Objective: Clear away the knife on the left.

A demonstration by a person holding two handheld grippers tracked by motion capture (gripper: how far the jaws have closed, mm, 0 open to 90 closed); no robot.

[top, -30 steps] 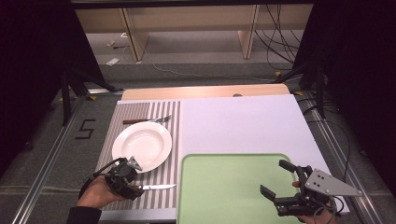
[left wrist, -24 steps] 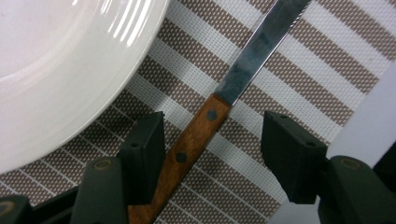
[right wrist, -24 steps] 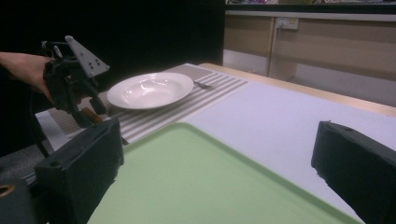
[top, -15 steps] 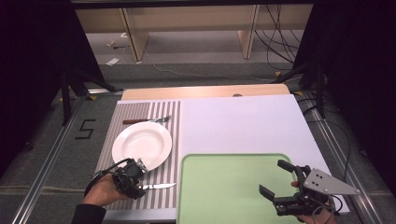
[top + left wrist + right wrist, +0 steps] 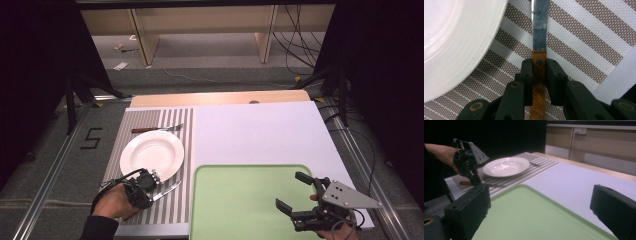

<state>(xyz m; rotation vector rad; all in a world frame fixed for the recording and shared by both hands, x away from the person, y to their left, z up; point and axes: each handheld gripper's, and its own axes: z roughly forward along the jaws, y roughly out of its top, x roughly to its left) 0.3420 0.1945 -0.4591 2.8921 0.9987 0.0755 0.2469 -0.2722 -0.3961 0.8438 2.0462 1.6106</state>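
Wooden knife handle (image 5: 539, 75) pinched, left tool (image 5: 539, 65) pointing down

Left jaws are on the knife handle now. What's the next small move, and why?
Probably lift straight up a little. The left gripper has just been closing, and its pads now flank the wooden handle of the knife, which lies flat on the striped placemat beside the white plate. A short rise would test the grip and clear the plate rim before carrying toward the green tray.
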